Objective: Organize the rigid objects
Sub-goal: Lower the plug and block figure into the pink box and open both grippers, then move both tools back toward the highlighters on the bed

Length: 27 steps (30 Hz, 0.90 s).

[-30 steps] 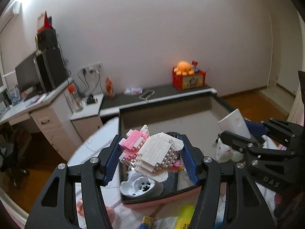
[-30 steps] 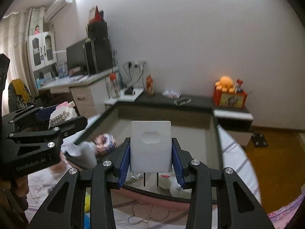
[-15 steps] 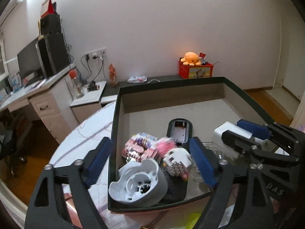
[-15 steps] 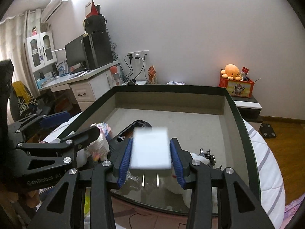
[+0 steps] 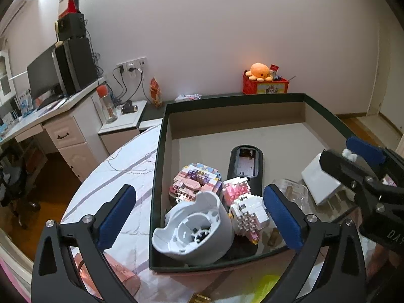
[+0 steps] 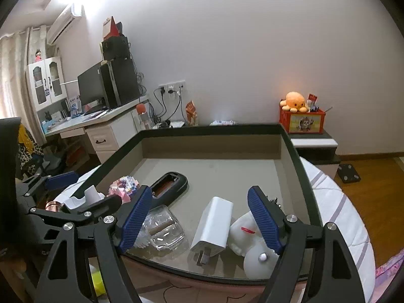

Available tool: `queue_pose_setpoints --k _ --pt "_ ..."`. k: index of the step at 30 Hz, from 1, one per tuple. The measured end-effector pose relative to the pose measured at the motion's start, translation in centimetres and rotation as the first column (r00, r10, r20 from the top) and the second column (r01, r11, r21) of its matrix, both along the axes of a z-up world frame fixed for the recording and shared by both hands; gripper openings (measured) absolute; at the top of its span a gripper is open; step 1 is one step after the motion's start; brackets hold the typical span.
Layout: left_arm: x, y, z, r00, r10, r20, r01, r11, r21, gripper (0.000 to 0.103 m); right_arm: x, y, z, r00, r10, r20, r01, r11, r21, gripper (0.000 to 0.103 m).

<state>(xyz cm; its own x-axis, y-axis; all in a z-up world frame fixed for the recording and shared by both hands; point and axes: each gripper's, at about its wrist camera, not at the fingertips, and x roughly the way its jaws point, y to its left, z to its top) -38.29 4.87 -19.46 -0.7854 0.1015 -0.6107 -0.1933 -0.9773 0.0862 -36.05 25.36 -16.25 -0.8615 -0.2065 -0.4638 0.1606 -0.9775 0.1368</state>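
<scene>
Box (image 5: 325,112) with a dark rim and beige walls is sitting on a striped bed (image 5: 121,174), and the rigid things are lying inside it toward its near end. In the left wrist view a grey plastic part (image 5: 194,229) is resting in the near left corner, with a white and pink brick figure (image 5: 246,210) touching its right side. Behind them a pastel brick model (image 5: 195,179) is lying just beside a black cover (image 5: 246,164), which is pointing toward the far wall. The left tool (image 5: 199,216) is hanging over this group with its jaws opening wide; the grey part and the brick figure are sitting between the blue pads (image 5: 282,214), and neither pad is touching them.

In the right wrist view a white charger (image 6: 214,226) is lying on the box floor, its prongs facing the camera. A clear case (image 6: 162,229) is lying just left of it, and a white toy (image 6: 248,237) is lying against its right side. The right tool (image 6: 199,221) is opening its jaws, with the charger between the pads (image 6: 133,217) and apart from both. The charger (image 5: 322,179) is also showing at the right of the left view, partly hidden behind the right tool (image 5: 358,166).

An orange plush (image 6: 294,101) is sitting on a red box (image 6: 301,121) by the wall.
</scene>
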Motion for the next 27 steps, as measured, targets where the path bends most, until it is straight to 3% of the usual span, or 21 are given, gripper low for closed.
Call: queue_pose_setpoints --k 3,15,18,19,27 --pt "1.4 -0.6 1.0 1.0 0.005 -0.022 -0.006 1.0 -0.007 0.102 0.8 -0.1 0.7 0.999 0.011 -0.042 -0.011 1.0 -0.001 0.08" --pt "9.6 -5.9 5.5 0.996 0.03 -0.083 -0.019 0.991 0.131 0.103 7.9 -0.7 5.4 0.989 -0.018 -0.145 0.019 1.0 0.006 0.087" --pt "11.7 -6.8 6.2 0.993 0.048 -0.11 -0.033 0.99 0.137 0.103 10.2 -1.0 6.4 0.986 -0.029 -0.166 0.032 0.999 0.016 0.094" --pt "12.4 -7.1 6.5 0.991 0.054 -0.12 -0.037 0.99 0.137 0.103 10.9 -1.1 6.7 0.984 -0.036 -0.174 0.039 0.999 0.019 0.103" --pt "17.9 -8.4 8.0 0.986 0.034 -0.165 -0.014 0.992 0.124 0.103 16.1 -2.5 8.5 0.98 -0.028 -0.197 0.04 0.998 0.057 0.103"
